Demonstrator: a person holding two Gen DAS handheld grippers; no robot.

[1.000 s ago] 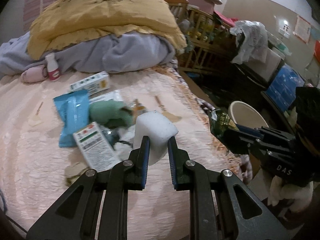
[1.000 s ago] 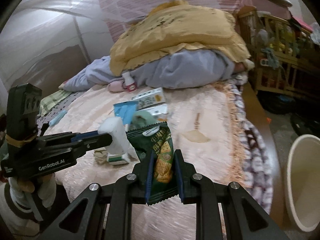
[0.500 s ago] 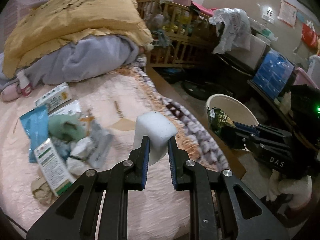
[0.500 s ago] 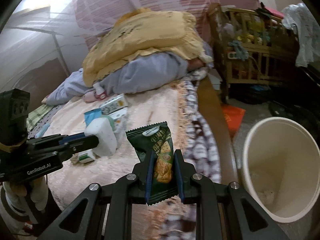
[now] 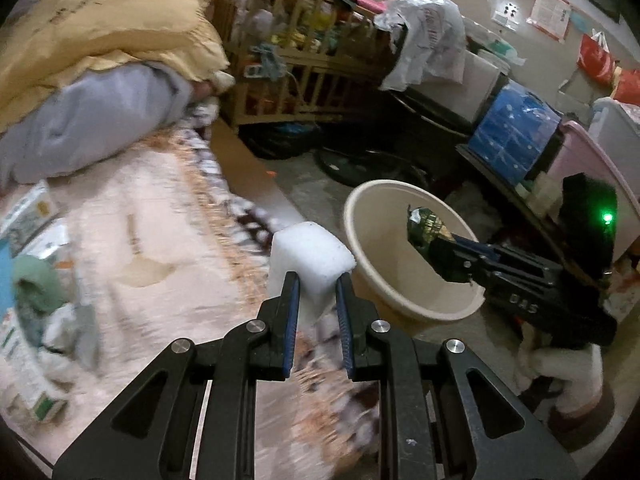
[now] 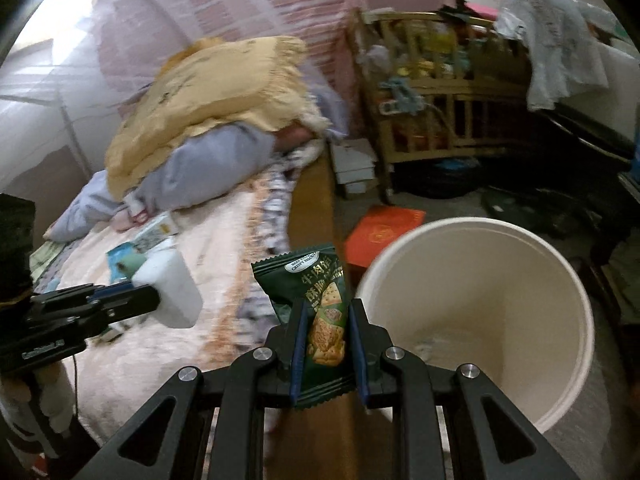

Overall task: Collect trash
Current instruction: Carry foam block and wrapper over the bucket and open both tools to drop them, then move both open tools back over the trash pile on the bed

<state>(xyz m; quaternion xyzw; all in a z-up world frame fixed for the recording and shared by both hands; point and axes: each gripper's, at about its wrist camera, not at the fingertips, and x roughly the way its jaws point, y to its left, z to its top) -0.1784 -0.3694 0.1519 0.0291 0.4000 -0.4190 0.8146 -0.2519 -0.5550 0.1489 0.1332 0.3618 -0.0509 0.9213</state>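
- Left gripper (image 5: 316, 280) — jaws clamped on a white foam block (image 5: 310, 258), held above the bed edge (image 5: 248, 248), just beside the bin.
- Right gripper (image 6: 326, 318) — jaws pinching a green biscuit wrapper (image 6: 316, 300), by the cream bin (image 6: 480, 320) rim.

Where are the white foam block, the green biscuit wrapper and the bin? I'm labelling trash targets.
white foam block (image 5: 310, 254), left wrist view, front face.
green biscuit wrapper (image 6: 316, 292), right wrist view, printed front.
bin (image 6: 472, 224), right wrist view, far rim.
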